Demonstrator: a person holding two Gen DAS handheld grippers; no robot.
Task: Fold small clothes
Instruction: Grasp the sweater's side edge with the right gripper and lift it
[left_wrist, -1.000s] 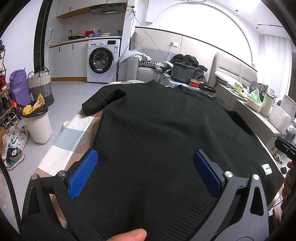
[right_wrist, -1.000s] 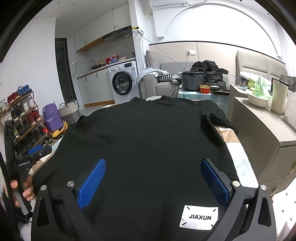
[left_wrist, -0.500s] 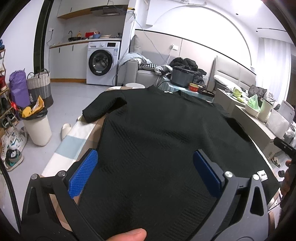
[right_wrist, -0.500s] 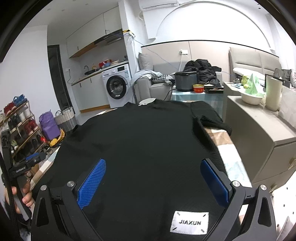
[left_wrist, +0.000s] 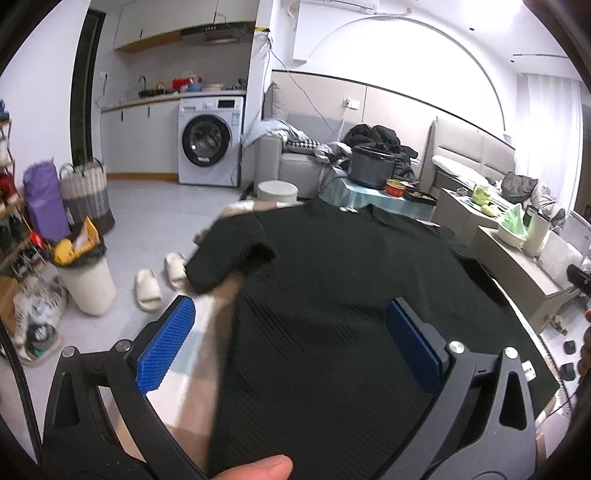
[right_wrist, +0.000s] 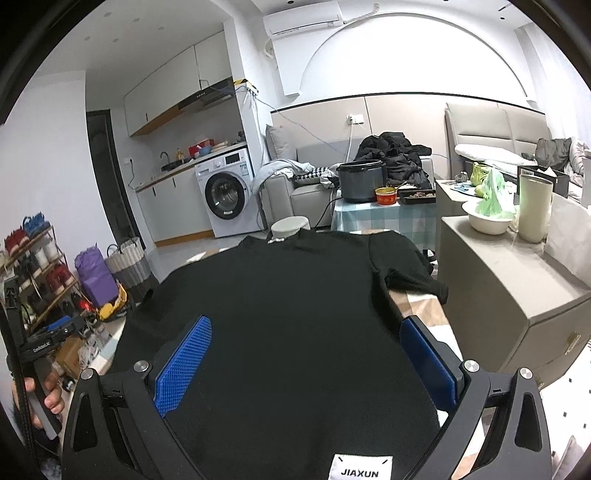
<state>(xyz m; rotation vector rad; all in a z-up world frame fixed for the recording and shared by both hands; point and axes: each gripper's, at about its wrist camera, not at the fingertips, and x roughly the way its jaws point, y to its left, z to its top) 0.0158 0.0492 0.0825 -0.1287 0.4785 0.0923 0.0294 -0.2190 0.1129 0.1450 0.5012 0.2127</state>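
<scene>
Left wrist view: the left gripper (left_wrist: 291, 347) has its blue, nubbed pads spread wide, gripping nothing, above a black ribbed-knit shirt (left_wrist: 351, 295) lying flat on a checked cloth-covered table (left_wrist: 192, 373); one short sleeve reaches the table's left edge.

Right wrist view: the right gripper (right_wrist: 306, 363) is likewise spread and empty over the shirt (right_wrist: 288, 314), whose white rectangular "JIAXUN" label (right_wrist: 360, 472) sits at the near hem.

Black ribbed short-sleeve shirt (left_wrist: 332, 295) spread flat over a checked cloth (left_wrist: 192, 373), collar at the far end, sleeves out to both sides, white JIAXUN label (right_wrist: 360, 469) at the near hem.
</scene>
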